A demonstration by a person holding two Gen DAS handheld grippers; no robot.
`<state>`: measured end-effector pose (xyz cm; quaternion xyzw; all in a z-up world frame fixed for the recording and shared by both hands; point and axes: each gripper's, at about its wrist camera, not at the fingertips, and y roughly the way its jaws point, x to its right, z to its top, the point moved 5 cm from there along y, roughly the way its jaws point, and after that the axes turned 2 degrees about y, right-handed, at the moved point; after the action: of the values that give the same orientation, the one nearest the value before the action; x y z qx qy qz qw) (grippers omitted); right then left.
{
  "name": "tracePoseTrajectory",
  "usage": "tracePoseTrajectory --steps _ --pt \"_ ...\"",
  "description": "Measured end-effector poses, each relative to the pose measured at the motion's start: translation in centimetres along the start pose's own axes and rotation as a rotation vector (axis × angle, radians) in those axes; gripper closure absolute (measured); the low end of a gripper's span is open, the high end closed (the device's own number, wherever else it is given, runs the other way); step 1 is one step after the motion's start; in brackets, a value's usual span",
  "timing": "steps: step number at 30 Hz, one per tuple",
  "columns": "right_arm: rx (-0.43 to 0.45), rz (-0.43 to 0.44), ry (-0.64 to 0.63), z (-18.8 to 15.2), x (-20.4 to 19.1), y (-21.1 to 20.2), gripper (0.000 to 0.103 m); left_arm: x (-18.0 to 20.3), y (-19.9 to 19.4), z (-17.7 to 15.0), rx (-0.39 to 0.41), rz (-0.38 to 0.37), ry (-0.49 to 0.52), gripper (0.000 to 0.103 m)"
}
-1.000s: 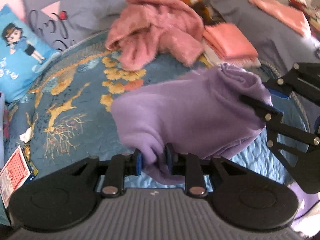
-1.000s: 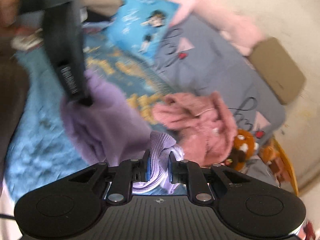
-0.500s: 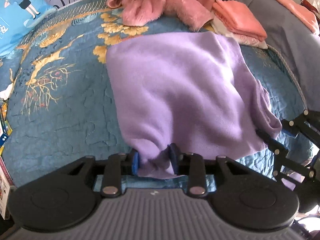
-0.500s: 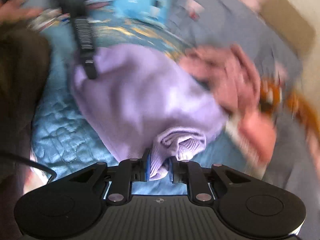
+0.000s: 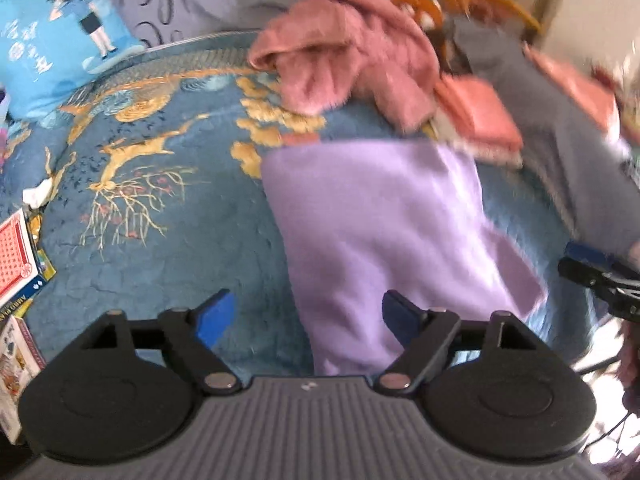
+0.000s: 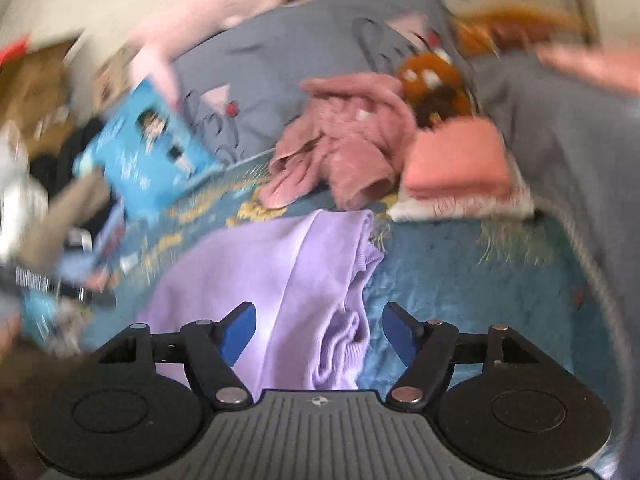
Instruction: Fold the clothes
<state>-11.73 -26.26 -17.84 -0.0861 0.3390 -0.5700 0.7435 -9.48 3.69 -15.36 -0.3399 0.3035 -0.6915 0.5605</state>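
Quilted blue bedspread [image 5: 168, 264], soft lilac sweater [image 5: 384, 232] (folded flat), both hand-held grippers spread, empty.

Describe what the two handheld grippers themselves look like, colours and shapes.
Both look alike. The left gripper and right gripper each have a grey ribbed body, two round black discs at the sides, black linkage arms with silver pivot pins, and blue-padded fingers. A small round mark sits at the centre of each ribbed body.

blurred cushion [image 6: 148, 156], card box [image 5: 16, 258] cut off
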Motion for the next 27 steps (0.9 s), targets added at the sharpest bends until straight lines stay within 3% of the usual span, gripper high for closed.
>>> tracePoseTrajectory --steps 2,8,15,21,23,27 --pt "-0.005 0.027 0.098 0.8 1.4 1.7 0.034 -1.0 0.1 0.5 -0.003 0.024 -0.031 0.019" --pt "-0.037 0.054 0.324 2.0 5.4 7.6 0.034 -1.8 0.9 1.1 0.014 -0.036 -0.136 0.005" --pt "-0.109 0.172 0.569 1.6 8.0 12.3 0.038 -5.0 4.5 1.8 0.003 -0.119 -0.379 0.000" --pt "-0.102 0.210 0.581 1.9 7.6 13.9 0.040 -6.9 9.9 2.4 -0.098 -0.301 -0.579 0.000" --pt "-0.120 0.210 0.540 2.3 6.9 14.3 0.032 -6.9 11.6 2.6 -0.123 -0.302 -0.586 0.000" --pt "-0.140 0.207 0.476 2.8 5.9 15.3 0.026 -6.8 13.6 3.3 -0.120 -0.335 -0.596 0.000"
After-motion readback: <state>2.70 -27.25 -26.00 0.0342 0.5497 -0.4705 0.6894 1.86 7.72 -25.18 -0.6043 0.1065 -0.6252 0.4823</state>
